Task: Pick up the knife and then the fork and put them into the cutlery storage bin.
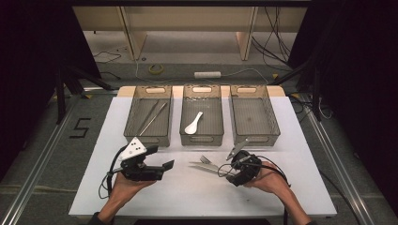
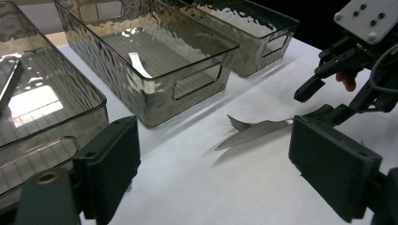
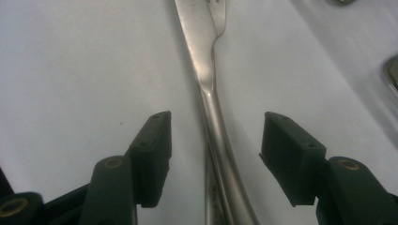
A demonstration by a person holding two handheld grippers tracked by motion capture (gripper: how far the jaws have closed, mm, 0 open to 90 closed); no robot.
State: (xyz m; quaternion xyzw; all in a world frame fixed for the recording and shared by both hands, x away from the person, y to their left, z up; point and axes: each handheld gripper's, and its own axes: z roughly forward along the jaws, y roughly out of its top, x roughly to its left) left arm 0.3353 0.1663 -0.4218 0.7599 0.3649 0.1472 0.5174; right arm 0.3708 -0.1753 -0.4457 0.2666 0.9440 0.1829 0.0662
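White table (image 1: 187,187), knife (image 1: 202,167) tip leftward, crosswise

A black "5" (image 1: 80,127) on the grey floor left of the table.

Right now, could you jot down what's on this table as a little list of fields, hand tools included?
surface: white table
containers: three clear grey plastic bins side by side
left bin: long metal tongs
middle bin: white spoon
right bin: nothing visible inside
loose cutlery: steel knife overlapping steel fork
left gripper: open, holding nothing
right gripper: open, jaws either side of the cutlery handles
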